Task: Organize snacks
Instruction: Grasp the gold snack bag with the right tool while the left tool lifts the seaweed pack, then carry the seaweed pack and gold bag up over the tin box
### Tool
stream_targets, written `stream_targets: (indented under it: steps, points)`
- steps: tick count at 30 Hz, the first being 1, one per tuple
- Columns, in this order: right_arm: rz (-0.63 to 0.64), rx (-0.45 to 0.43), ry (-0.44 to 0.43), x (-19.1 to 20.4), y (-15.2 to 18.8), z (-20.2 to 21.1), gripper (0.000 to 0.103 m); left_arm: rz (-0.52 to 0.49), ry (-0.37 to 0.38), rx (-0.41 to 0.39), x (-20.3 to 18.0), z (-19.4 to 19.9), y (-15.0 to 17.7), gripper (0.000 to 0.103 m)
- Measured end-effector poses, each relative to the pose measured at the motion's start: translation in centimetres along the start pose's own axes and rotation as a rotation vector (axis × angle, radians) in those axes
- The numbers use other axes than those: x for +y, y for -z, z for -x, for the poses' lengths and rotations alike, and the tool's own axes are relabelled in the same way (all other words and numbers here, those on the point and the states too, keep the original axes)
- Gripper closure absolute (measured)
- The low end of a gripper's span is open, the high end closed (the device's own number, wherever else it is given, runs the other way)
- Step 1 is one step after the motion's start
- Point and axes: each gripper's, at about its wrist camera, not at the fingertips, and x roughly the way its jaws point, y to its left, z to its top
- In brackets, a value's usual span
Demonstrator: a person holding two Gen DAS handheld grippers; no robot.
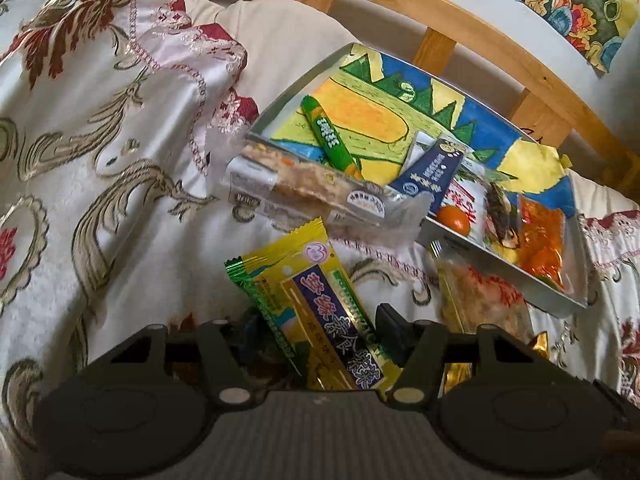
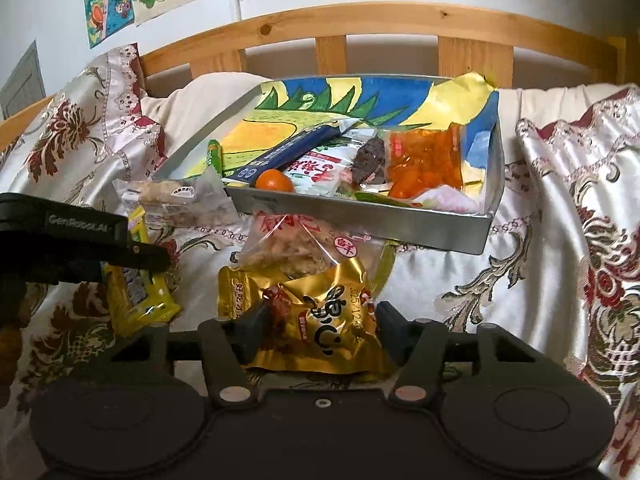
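The left gripper (image 1: 320, 324) points steeply downward, its two dark fingers (image 1: 390, 320) set partway apart with a yellow snack packet (image 1: 320, 312) between them. Both pads meet the wrapper's edges. Seen from the right wrist camera, this gripper reaches in from the left, one black finger lying across the same packet.

The right gripper (image 2: 320, 320) tilts down less sharply, its body level across the frame. Its jaws stand at a middling width — closed in on a crumpled gold snack packet (image 2: 320, 320), one finger (image 2: 256, 320) pressing each side. No hand or sleeve shows in either view.
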Motion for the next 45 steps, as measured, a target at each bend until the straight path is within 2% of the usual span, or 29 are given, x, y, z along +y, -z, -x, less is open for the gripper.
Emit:
stream_targets:
  steps: [6, 11, 13, 15, 27, 34, 37, 45]
  points:
    - [0.025, 0.008, 0.034, 0.8, 0.1, 1.3, 0.045, 0.02, 0.052, 0.019, 0.7, 1.7, 1.2, 0.041]
    - [0.126, -0.003, 0.092, 2.0, 0.5, 2.6, 0.054, 0.027, 0.077, 0.03, 1.0, 2.8, 2.2, 0.043]
    - [0.153, -0.01, 0.1, 2.4, 0.6, 2.8, 0.058, 0.012, 0.081, 0.019, 0.8, 3.2, 2.5, 0.044]
    - [0.174, -0.021, 0.094, 2.7, 0.6, 3.2, 0.07, -0.013, 0.086, 0.009, 0.7, 3.6, 2.7, 0.047]
    - [0.378, -0.101, 0.104, 5.6, 1.5, 5.2, 0.072, -0.066, 0.124, -0.041, 0.0, 5.6, 3.8, 0.051]
    - [0.438, -0.116, 0.128, 6.2, 1.9, 5.6, 0.072, -0.065, 0.13, -0.057, 0.0, 6.2, 4.0, 0.055]
    - [0.464, -0.133, 0.143, 6.5, 2.1, 5.8, 0.072, -0.069, 0.133, -0.056, -0.2, 6.3, 4.1, 0.067]
    - [0.476, -0.139, 0.151, 6.4, 2.0, 5.8, 0.072, -0.079, 0.146, -0.024, -0.4, 5.7, 4.6, 0.069]
